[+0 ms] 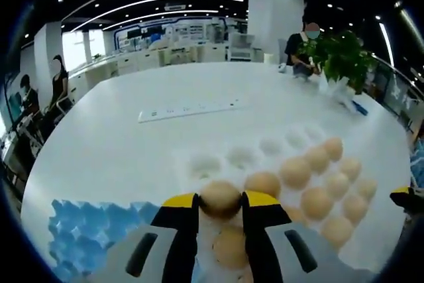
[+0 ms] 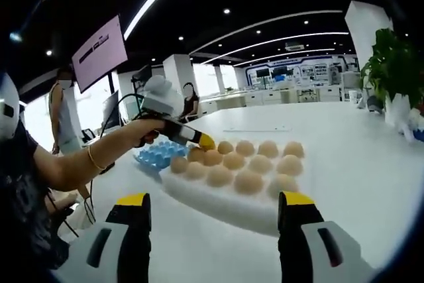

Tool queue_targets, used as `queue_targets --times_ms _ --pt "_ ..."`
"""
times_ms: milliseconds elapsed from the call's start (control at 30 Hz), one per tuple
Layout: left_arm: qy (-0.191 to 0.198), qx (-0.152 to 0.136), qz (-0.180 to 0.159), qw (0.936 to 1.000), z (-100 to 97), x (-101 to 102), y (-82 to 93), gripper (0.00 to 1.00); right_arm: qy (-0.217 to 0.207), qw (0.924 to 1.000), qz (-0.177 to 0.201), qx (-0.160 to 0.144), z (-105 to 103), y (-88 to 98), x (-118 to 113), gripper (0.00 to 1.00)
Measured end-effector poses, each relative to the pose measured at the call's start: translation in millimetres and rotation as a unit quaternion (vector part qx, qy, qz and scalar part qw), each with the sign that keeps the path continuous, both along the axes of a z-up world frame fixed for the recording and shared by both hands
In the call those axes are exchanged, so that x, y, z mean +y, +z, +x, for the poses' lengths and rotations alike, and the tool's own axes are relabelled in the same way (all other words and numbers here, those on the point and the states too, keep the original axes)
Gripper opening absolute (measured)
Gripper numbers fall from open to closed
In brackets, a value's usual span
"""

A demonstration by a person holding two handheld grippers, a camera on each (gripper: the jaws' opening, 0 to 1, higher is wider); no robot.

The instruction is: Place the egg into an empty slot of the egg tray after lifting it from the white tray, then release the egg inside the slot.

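Note:
My left gripper is shut on a tan egg, held between its yellow-tipped jaws just above the near edge of the white tray. Several more eggs fill the tray's right part, while its far-left dimples are bare. The blue egg tray lies lower left of the jaws. In the right gripper view, a hand holds the left gripper over the far-left corner of the white tray, beside the blue egg tray. My right gripper stands wide open in front of the white tray, holding nothing.
A white power strip lies mid-table beyond the trays. A potted plant and a seated person are at the far edge. The person's arm reaches in from the left. The right gripper's yellow tip shows at the right.

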State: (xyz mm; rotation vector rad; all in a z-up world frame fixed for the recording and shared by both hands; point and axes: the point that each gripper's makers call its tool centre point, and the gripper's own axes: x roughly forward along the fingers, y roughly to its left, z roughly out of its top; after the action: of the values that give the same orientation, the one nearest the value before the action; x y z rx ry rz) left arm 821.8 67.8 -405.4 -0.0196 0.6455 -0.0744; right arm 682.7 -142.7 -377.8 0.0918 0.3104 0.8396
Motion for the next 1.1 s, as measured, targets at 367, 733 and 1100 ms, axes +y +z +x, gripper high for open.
queue_targets --times_ms 367,733,1100 --pt "0.001 0.005 -0.013 0.9999 -0.7 4 1.8 0.25 -0.001 1.0000 -0.004 -0.003 1 -0.5 -1 0.82" --pt "0.000 0.003 -0.014 0.9999 -0.5 12 9.4 0.25 0.011 0.9999 -0.007 -0.001 -4 -1.8 6 0.82" --pt "0.012 0.003 -0.008 0.9999 -2.8 29 14.2 0.25 0.013 0.9999 -0.009 -0.004 -5 -0.4 10 0.82"
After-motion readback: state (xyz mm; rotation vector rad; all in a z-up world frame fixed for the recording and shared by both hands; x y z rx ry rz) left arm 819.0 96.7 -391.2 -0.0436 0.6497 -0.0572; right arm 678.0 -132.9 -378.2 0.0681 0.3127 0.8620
